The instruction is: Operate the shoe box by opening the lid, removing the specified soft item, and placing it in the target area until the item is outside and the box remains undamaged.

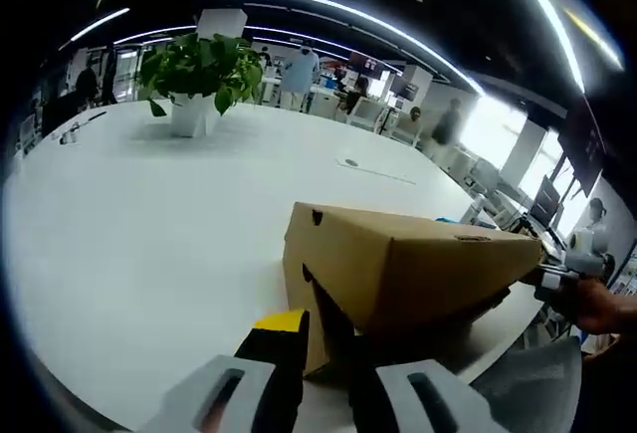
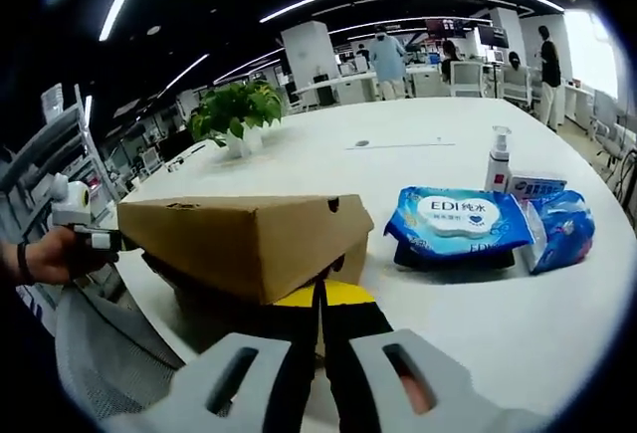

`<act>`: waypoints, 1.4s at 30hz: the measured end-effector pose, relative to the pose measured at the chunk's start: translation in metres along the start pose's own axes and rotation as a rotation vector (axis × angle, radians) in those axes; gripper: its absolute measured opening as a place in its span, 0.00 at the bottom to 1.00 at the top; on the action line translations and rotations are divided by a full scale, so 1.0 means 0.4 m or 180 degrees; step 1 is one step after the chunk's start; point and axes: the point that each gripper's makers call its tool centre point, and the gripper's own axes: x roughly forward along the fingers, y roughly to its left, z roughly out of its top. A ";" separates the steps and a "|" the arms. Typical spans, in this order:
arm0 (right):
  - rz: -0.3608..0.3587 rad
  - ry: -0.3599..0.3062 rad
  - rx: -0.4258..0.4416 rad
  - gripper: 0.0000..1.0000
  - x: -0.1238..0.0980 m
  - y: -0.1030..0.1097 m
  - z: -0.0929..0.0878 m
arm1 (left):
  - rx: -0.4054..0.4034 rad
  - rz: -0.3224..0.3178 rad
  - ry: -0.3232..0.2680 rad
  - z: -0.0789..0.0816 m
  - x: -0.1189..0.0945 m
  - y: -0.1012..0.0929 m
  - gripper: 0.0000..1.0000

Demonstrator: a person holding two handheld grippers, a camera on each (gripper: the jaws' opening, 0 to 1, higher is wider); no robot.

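Both grippers (image 1: pixel 323 353) (image 2: pixel 320 328) pinched shut on the shoe-box lid (image 2: pixel 244 239), opposite ends, long axis running between them, twelve o'clock.

Shoe box (image 2: pixel 249 239), centre frame: plain tan-brown. Table (image 1: pixel 149 224): white. Wipes pack (image 2: pixel 458 222), right: blue, white label. Plant (image 1: pixel 204 67), upper left: green leaves, white pot. Gripper jaws: black, yellow patch, grey bodies.
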 end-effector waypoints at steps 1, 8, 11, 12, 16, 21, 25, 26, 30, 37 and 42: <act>0.0000 0.0004 0.0011 0.00 0.000 -0.002 -0.003 | 0.0007 0.0002 0.0004 -0.001 -0.001 0.001 0.15; 0.0030 0.0053 0.0074 0.00 -0.001 -0.002 -0.022 | 0.0006 0.0002 0.0032 -0.009 -0.003 -0.002 0.15; 0.0025 0.0073 0.0105 0.00 0.000 -0.006 -0.033 | 0.0008 0.0002 0.0034 -0.010 -0.005 -0.003 0.15; 0.0022 0.0077 0.0115 0.00 0.000 -0.007 -0.035 | 0.0008 0.0004 0.0035 -0.009 -0.005 -0.003 0.15; 0.0029 0.0091 0.0134 0.00 0.000 -0.007 -0.039 | 0.0017 0.0011 0.0034 -0.007 -0.007 -0.001 0.15; 0.0017 0.0087 0.0133 0.00 0.002 -0.008 -0.038 | 0.0018 0.0023 0.0038 -0.009 -0.009 0.002 0.15; -0.0005 0.0099 0.0153 0.00 0.003 -0.015 -0.043 | 0.0020 0.0039 0.0040 -0.010 -0.010 0.005 0.15; -0.0003 0.0102 0.0157 0.00 0.003 -0.016 -0.045 | 0.0022 0.0042 0.0044 -0.011 -0.010 0.006 0.15; -0.0022 0.0114 0.0168 0.00 0.001 -0.020 -0.051 | 0.0038 0.0063 0.0081 -0.017 -0.009 0.011 0.15; -0.0086 0.0133 0.0218 0.00 0.000 -0.036 -0.066 | 0.0010 0.0132 0.0148 -0.029 -0.001 0.030 0.15; -0.0105 0.0154 0.0267 0.00 -0.002 -0.043 -0.075 | -0.0046 0.0141 0.0163 -0.030 -0.001 0.032 0.16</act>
